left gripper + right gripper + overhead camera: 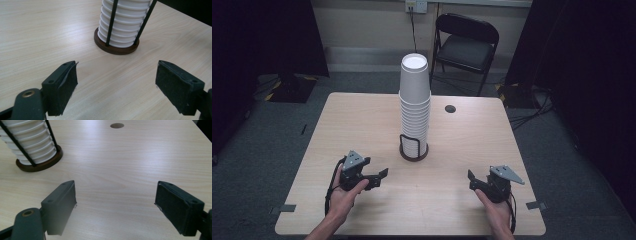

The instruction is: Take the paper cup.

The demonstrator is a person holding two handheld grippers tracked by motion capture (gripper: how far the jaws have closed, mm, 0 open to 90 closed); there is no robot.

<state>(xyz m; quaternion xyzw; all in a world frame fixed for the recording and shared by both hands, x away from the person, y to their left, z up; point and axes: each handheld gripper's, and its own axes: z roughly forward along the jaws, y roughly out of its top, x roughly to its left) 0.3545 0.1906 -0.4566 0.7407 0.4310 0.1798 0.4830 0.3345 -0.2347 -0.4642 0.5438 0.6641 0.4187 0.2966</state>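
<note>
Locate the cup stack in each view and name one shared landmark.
High view: cup stack stands at table centre, in its holder.
Left gripper view: top centre, beyond the open tongs.
Right gripper view: top left corner.
Shared landmark: the holder's round brown base, at the stack's foot in all three.

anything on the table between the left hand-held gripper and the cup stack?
Nothing: bare wood between the left hand-held gripper and the cup stack in its holder, per the left gripper view and the high view.

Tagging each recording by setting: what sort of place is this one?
Probably a recording studio or lab room: a lone wooden table on grey carpet, dark curtains on both sides, and a folding chair by the wall.
</note>
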